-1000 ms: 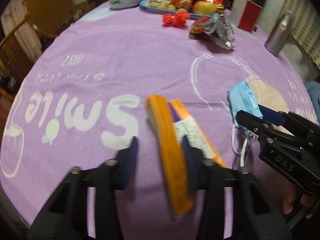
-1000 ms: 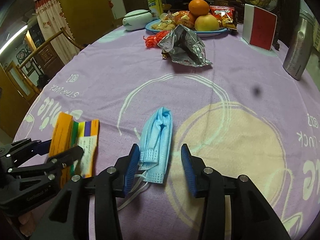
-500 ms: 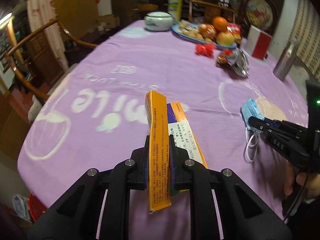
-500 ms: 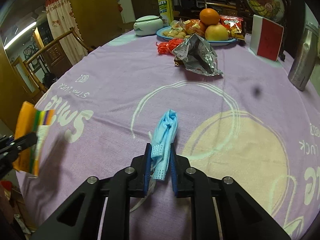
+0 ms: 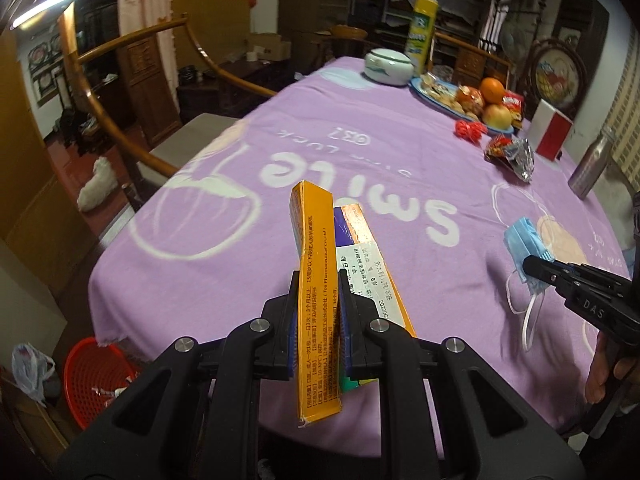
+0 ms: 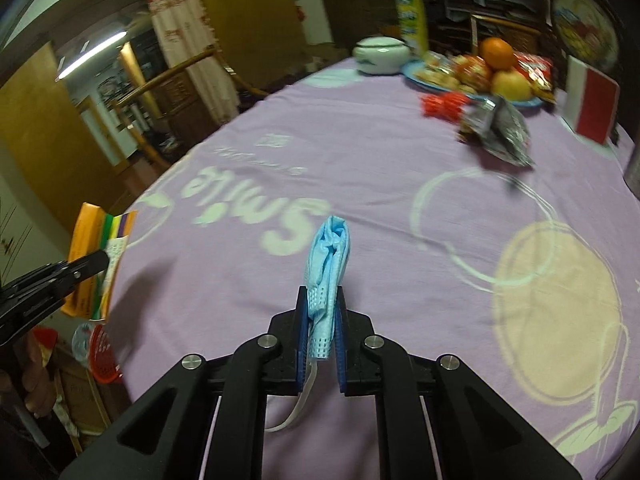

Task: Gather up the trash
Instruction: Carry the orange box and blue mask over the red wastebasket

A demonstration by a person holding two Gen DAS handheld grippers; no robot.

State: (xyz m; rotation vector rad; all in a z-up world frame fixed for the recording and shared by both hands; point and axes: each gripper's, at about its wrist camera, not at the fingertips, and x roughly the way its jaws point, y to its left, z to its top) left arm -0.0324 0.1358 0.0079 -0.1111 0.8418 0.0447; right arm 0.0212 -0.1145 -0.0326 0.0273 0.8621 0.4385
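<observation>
My left gripper (image 5: 318, 292) is shut on a flattened orange medicine box (image 5: 314, 240), holding it on edge above the purple tablecloth (image 5: 360, 160) near the table's front left edge. In the right wrist view that box (image 6: 86, 240) and the left gripper (image 6: 98, 260) show at the far left. My right gripper (image 6: 323, 308) is shut on a crumpled blue face mask (image 6: 330, 252), lifted off the cloth with its white ear loops dangling below. From the left wrist view the mask (image 5: 524, 240) hangs at the right gripper (image 5: 536, 264), at the right.
A red mesh basket (image 5: 96, 376) stands on the floor below the table's left corner. A foil snack wrapper (image 5: 514, 154), a red bundle (image 5: 470, 130), a fruit plate (image 5: 424, 94), a red-and-white card (image 5: 552, 130) and a metal bottle (image 5: 590, 168) sit at the far side. A wooden chair (image 5: 132, 92) stands on the left.
Both grippers went from open around their items to shut on them. Box and mask rose off the cloth, and both hands swung toward the table's left edge.
</observation>
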